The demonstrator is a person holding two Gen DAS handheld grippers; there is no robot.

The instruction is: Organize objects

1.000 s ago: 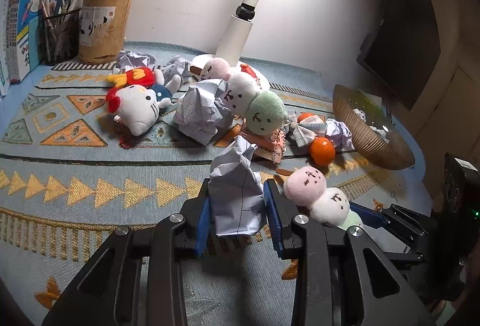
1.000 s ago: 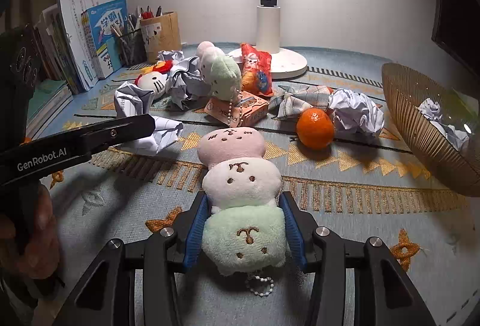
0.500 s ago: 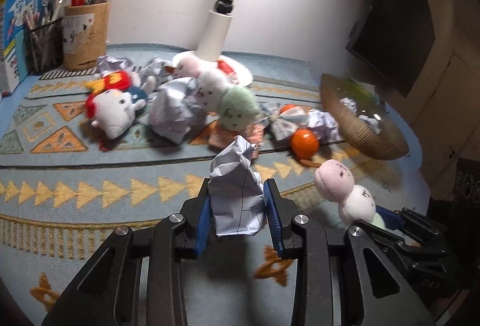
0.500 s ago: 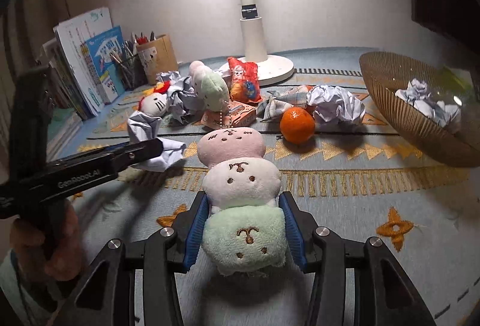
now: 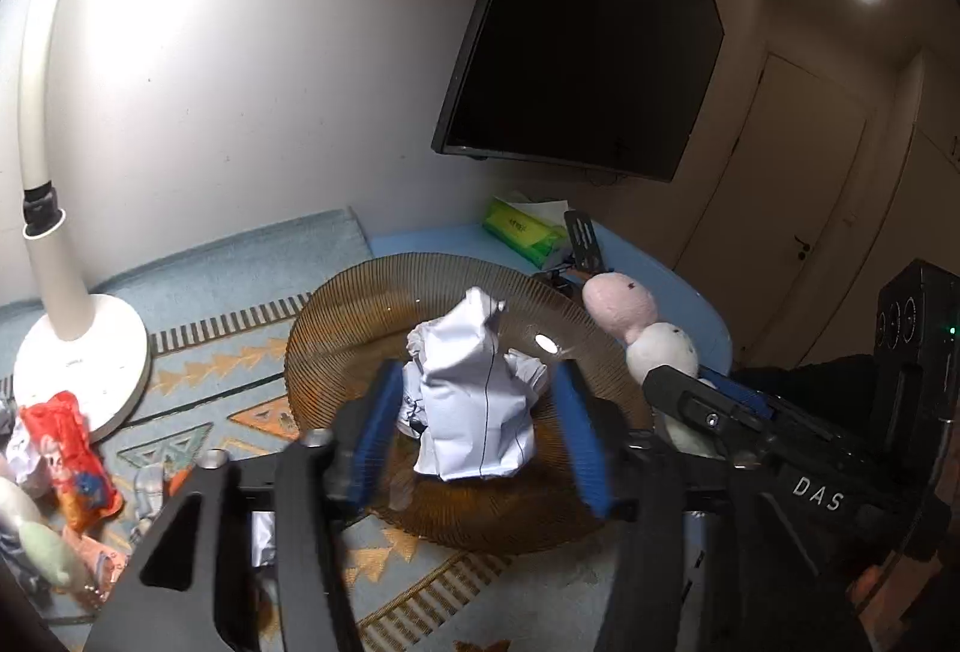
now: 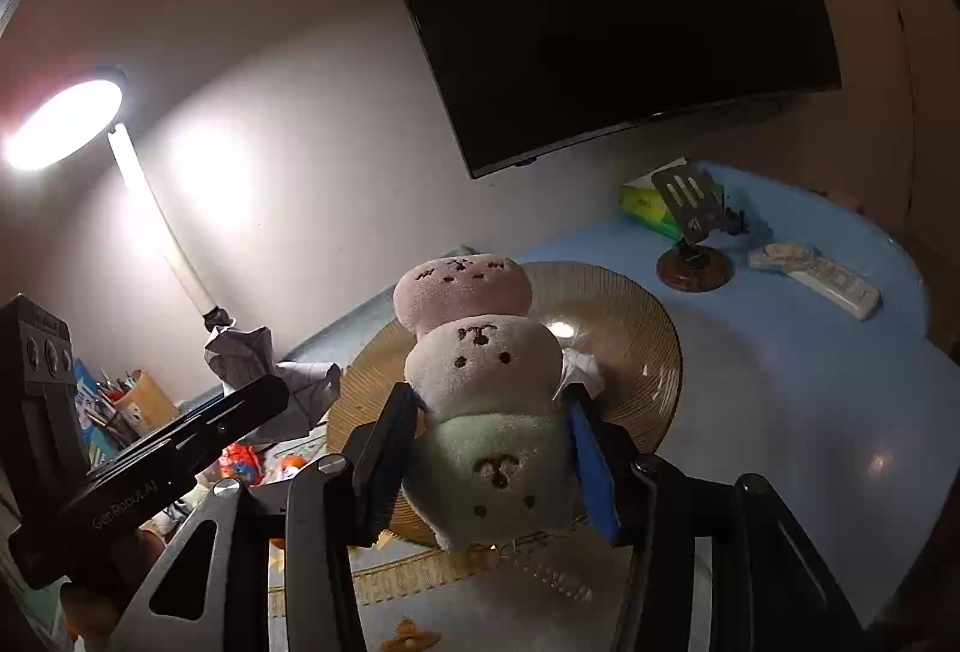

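Hanging over the wicker basket [image 5: 336,328] with both hands full — or nearly so. My left gripper [image 5: 480,424] has just been opening: its blue pads now stand spread wide, clear of the crumpled paper [image 5: 474,400] on either side, so the paper sits loose between them, directly above the basket's hollow where other paper wads already lie. I judge that drop as good as made; nothing more is needed there than to draw the jaws back without snagging the paper.

My right gripper [image 6: 492,448] is the one that matters next. Its jaws have just been opening a little, yet the pads look to be against the green bottom ball of the three-ball plush [image 6: 480,382] — I count it as held. The plush's long axis runs straight out along my fingers, pink head farthest, tilted up and reaching over the basket's near rim [image 6: 660,382]. Seen from the left wrist, it hangs at the basket's right edge, beside the paper. Whether the plush belongs in this basket I cannot tell.
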